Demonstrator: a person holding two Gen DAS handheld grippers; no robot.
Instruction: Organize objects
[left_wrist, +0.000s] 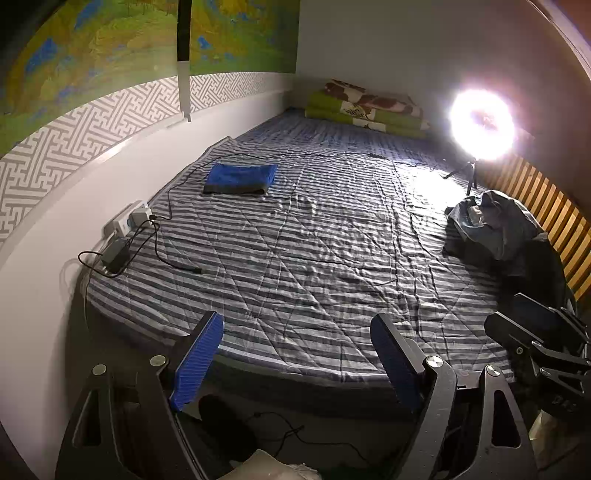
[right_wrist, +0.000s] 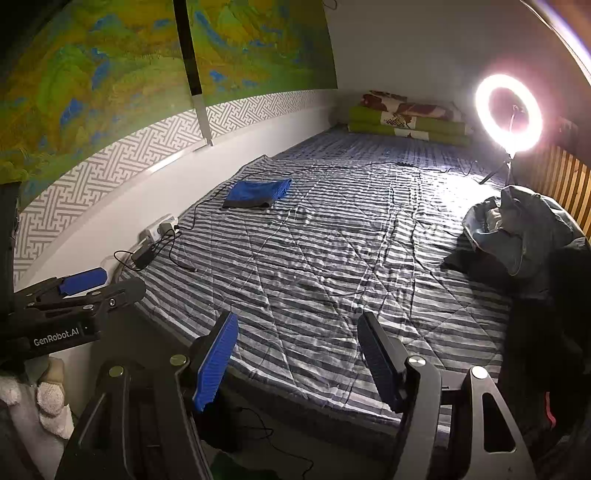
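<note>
Left wrist view takes in the bed (left_wrist: 295, 240), covered by a grey-striped quilt that is wrinkled and soft, so anything pressed down on it will sink a little instead of meeting a firm surface. At the head end lies a stack of folded green and floral bedding (left_wrist: 365, 109), bulky and probably the heaviest item here, best left alone or lifted with both tools under its long edges. On the right side, against the slatted rail, sits a heap of dark clothes (left_wrist: 495, 225), crumpled and unfolded; I judge it to be the main thing needing order. It looks limp and light, likely to trail and unfold when lifted, so a pinch on a thick fold or a collar edge near the top of the pile should hold better than a grab at loose cloth. Near the wall lies a folded blue towel (left_wrist: 240, 178), flat, soft and already neat; gripping its doubled edge would keep the fold intact. A ring light (left_wrist: 482, 123) on a small tripod stands beside the clothes and looks easy to tip. A black cable (left_wrist: 162, 254) runs from a power strip (left_wrist: 127, 218) across the quilt. Both the left gripper (left_wrist: 295, 354) and the right gripper (right_wrist: 297, 354) hover at the foot of the bed with fingers spread wide, grasping nothing.
</note>
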